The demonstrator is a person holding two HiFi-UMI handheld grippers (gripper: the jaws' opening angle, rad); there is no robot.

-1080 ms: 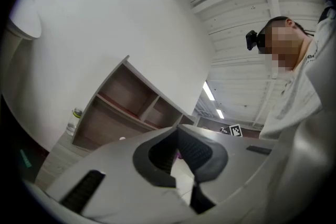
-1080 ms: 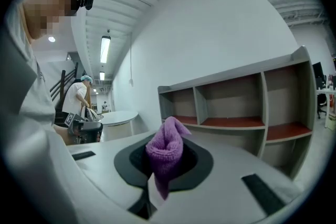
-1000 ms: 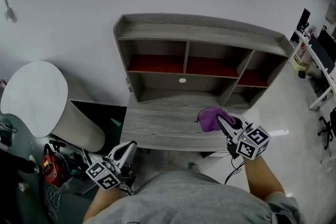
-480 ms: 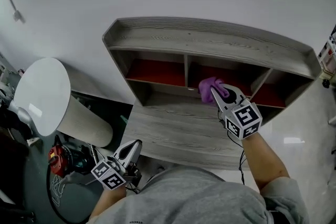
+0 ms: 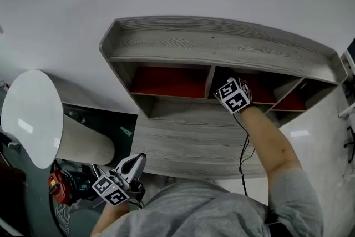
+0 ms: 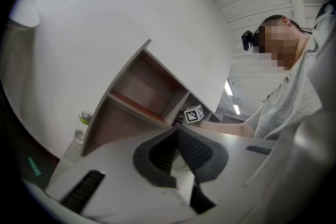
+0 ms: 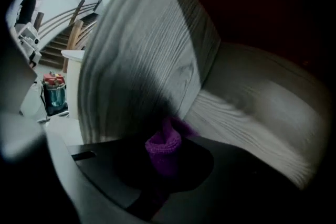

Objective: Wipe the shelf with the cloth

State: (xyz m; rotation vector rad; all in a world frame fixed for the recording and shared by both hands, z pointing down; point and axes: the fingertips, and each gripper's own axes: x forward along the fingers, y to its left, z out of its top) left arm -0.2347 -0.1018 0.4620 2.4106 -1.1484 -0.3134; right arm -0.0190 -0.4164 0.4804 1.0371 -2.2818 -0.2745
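The grey wooden shelf unit (image 5: 222,44) has red-floored compartments (image 5: 172,81) above a grey desk board (image 5: 188,141). My right arm reaches into the middle compartment; only the right gripper's marker cube (image 5: 233,95) shows in the head view, and its jaws are hidden inside. In the right gripper view my right gripper (image 7: 165,136) is shut on a purple cloth (image 7: 164,145), which rests against a grey wood-grain surface (image 7: 142,50). My left gripper (image 5: 137,158) hangs low beside the desk's front left corner, shut and holding nothing (image 6: 177,131).
A white round-topped stand (image 5: 30,116) is left of the desk, with a red tool (image 5: 55,186) on the floor below it. A small bottle (image 6: 81,126) stands by the shelf's left side. A cable (image 5: 244,147) trails from my right arm.
My right gripper lifted the purple cloth off the desk board and carried it up and back into the middle compartment. The left gripper stayed low.
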